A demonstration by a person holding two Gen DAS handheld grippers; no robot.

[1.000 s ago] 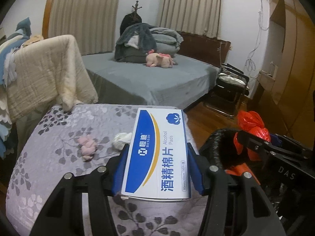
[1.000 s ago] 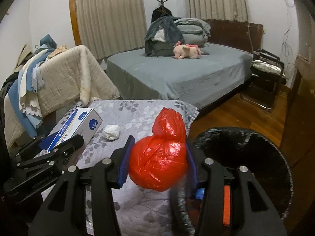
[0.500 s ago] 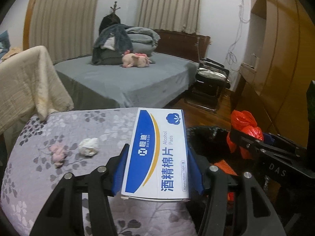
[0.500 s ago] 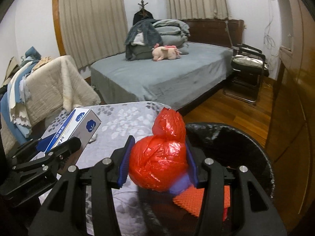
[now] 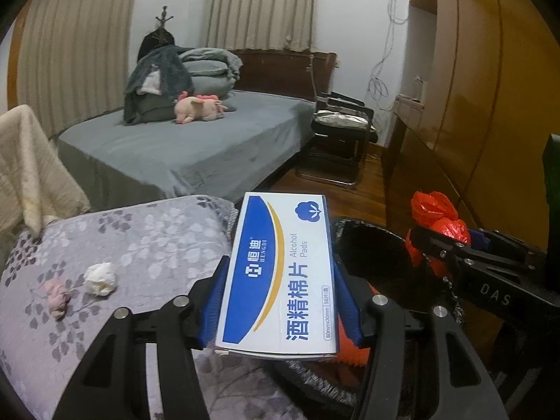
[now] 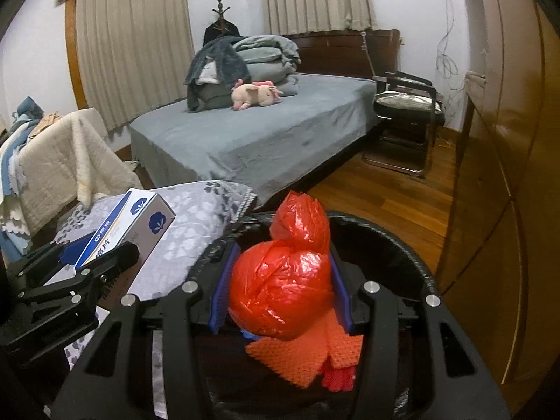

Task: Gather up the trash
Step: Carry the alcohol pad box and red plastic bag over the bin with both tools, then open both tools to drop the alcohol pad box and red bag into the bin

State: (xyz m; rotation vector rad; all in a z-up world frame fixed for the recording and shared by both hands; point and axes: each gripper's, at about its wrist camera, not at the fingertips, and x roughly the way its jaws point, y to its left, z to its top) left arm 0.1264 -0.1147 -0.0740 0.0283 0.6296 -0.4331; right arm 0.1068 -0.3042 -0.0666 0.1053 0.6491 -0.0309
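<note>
While over black bin (image 6: 402,245): right gripper (image 6: 280,290) pinches crumpled red bag (image 6: 280,290) | left gripper (image 5: 276,301) clamps blue-white box (image 5: 276,273)

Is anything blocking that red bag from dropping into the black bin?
Nothing visible does. The red bag, clamped in the right gripper, hangs over the open mouth of the black bin. Below it lies only orange mesh trash already inside.

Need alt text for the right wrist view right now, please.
The right gripper jaws clamp a red plastic bag over the black-lined trash bin. At left, the left gripper holds a blue-and-white box.
</note>
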